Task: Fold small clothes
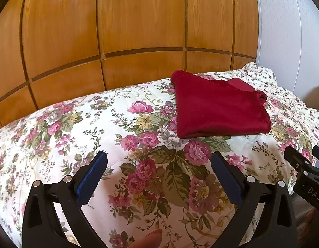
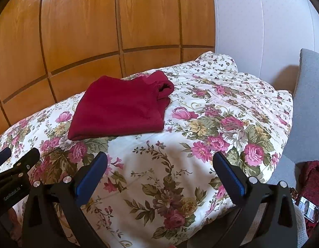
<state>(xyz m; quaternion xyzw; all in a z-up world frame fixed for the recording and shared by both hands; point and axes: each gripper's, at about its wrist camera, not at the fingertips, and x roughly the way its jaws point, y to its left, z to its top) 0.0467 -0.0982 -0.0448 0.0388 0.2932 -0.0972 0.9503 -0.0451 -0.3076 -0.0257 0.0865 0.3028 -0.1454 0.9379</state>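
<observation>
A folded red garment point(image 1: 219, 107) is being rested flat on the flowery bedspread point(image 1: 97, 128), its rolled end turned toward the white wall point(image 2: 263, 31). The left gripper point(image 1: 158, 163) and right gripper point(image 2: 159, 163) are being held wide apart, empty.

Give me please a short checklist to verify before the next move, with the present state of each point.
1. Left gripper open and holding nothing: ok, its jaws stand wide apart.
2. Right gripper open and holding nothing: ok, jaws wide apart too.
3. Red garment lies folded on the floral quilt: ok, it forms a compact stack; one rolled end sticks out at its far right corner.
4. Both grippers apart from the garment: ok, neither touches it.
5. Grippers clear of each other: ok, they are side by side, not touching.
6. Whether the dark red cloth off the bed's right side is the next piece to fold: cannot tell.
</observation>
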